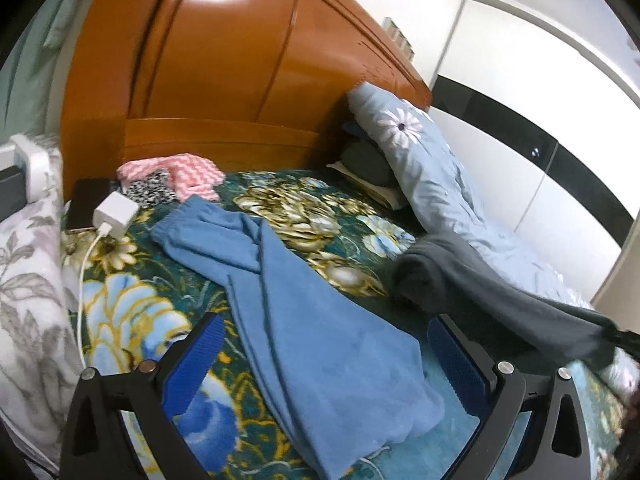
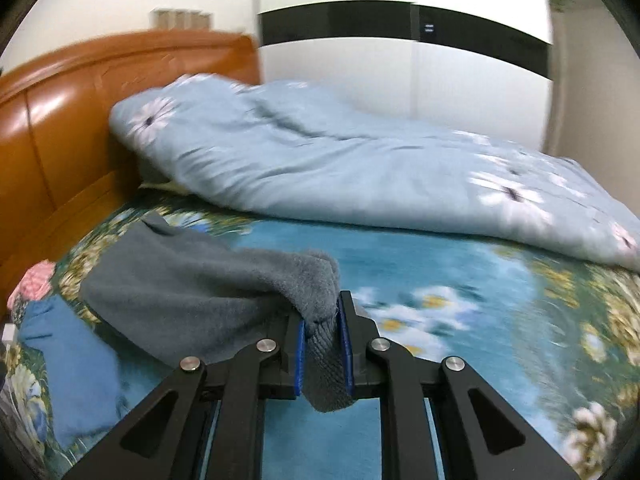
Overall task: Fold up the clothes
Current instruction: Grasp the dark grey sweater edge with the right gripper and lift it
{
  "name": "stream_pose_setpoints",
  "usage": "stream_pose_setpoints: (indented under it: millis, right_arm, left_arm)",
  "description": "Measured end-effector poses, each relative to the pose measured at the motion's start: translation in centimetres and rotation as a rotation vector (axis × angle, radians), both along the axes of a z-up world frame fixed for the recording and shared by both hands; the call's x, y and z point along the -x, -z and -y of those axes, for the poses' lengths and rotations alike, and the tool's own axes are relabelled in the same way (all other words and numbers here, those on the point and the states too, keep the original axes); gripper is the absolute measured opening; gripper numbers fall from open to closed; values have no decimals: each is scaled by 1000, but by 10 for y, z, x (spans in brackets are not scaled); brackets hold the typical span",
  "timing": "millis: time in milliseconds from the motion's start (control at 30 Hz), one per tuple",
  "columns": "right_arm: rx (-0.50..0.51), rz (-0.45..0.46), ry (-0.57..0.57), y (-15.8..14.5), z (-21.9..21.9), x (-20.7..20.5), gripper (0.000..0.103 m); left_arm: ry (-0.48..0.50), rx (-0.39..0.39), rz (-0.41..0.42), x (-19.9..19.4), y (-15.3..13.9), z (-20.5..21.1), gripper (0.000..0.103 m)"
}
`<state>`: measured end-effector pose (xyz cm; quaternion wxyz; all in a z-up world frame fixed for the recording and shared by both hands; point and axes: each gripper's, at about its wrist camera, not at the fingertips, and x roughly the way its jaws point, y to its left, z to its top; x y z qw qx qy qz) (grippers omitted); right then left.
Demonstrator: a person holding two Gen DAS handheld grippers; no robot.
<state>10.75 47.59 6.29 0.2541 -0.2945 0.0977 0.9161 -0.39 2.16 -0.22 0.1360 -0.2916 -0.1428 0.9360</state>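
Blue trousers (image 1: pixel 304 312) lie spread along the floral bedspread (image 1: pixel 132 304), waistband toward the headboard. My left gripper (image 1: pixel 324 332) is open above their lower leg, its blue pads on either side of the cloth, holding nothing. A grey fleece garment (image 2: pixel 192 280) lies to the right of the trousers. My right gripper (image 2: pixel 323 312) is shut on its ribbed cuff and lifts that end off the bed. The grey garment also shows in the left wrist view (image 1: pixel 480 284), stretched toward the right edge. The blue trousers show at the lower left of the right wrist view (image 2: pixel 72 356).
A light blue flowered quilt (image 2: pixel 360 160) is piled along the far side of the bed. A wooden headboard (image 1: pixel 224 72) stands behind. A pink garment (image 1: pixel 188 172), a white charger (image 1: pixel 114 214) with cable and a phone (image 1: pixel 86 200) lie near the headboard. A white flowered blanket (image 1: pixel 28 280) is at the left.
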Motion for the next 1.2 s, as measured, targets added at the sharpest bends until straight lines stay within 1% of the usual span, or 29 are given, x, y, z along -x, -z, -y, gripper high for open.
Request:
stream_pose_setpoints:
  millis: [100, 233, 367, 500, 567, 667, 767, 867, 933, 1000, 1067, 1133, 1167, 1200]
  right_arm:
    - [-31, 0, 57, -12, -26, -50, 15]
    - [-25, -6, 124, -26, -57, -128, 15]
    - [-42, -34, 212, -43, -77, -214, 16]
    - [23, 30, 254, -27, -91, -278, 16]
    - [60, 44, 274, -12, -97, -301, 16]
    - [139, 36, 311, 17, -107, -325, 16]
    - [220, 8, 330, 39, -114, -341, 16]
    - [232, 0, 328, 51, -113, -344, 17]
    - [228, -4, 322, 55, -112, -344, 17]
    - [240, -24, 316, 55, -114, -348, 17]
    - [252, -33, 311, 56, -117, -350, 18]
    - [259, -40, 306, 56, -119, -350, 18]
    - [258, -41, 304, 56, -119, -349, 18]
    - [256, -41, 303, 57, -120, -349, 18]
  left_arm:
    - [35, 11, 0, -1, 2, -20, 103]
    - [114, 36, -4, -5, 5, -58, 103]
    - [212, 56, -39, -17, 4, -98, 103]
    - [352, 79, -82, -36, 0, -145, 103]
    - [424, 85, -75, -43, -1, -169, 103]
    - [551, 46, -16, -51, -3, -205, 103]
    - [677, 7, 43, -58, -6, -242, 103]
    - [803, -33, 103, -65, -8, -279, 103]
    - [865, -46, 161, -64, -4, -302, 103]
    - [908, -67, 224, -63, 3, -319, 102]
    - [930, -88, 310, -55, 16, -333, 102]
    - [926, -109, 380, -47, 28, -343, 101]
    - [920, -125, 415, -43, 33, -345, 100]
    - [916, -142, 454, -40, 39, -348, 96]
